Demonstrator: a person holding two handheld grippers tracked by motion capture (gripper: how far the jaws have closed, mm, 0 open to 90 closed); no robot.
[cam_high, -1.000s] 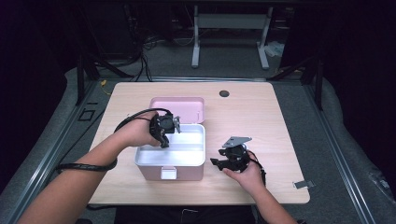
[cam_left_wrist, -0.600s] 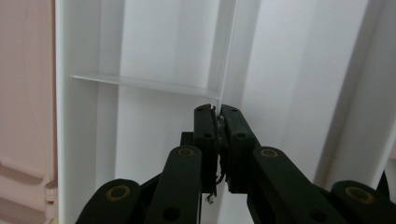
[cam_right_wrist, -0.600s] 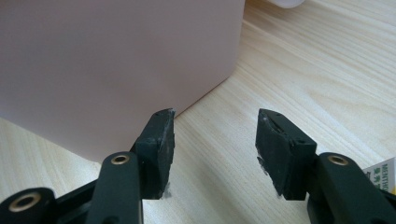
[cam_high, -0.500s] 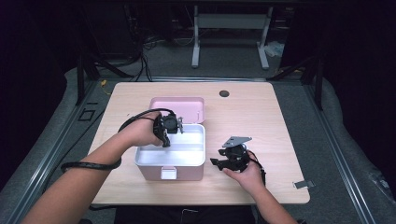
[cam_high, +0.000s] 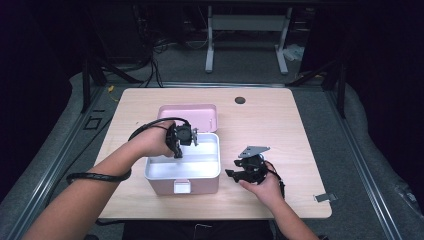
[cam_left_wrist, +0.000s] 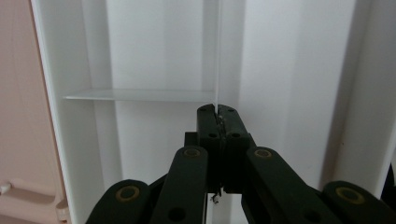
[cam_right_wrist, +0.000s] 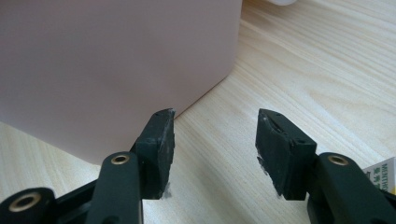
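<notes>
My left gripper (cam_left_wrist: 218, 116), jaws pinching the thin white plastic divider (cam_left_wrist: 218, 56) inside the pink box (cam_high: 192, 186) at frame centre, has not yet lifted it; right gripper (cam_right_wrist: 215, 140) idles, jaws spread.

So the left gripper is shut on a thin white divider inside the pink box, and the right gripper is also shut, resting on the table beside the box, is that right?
Not quite. The right gripper is open: the right gripper view shows its jaws apart over the table, beside the box. The left gripper is indeed shut on the divider.
</notes>
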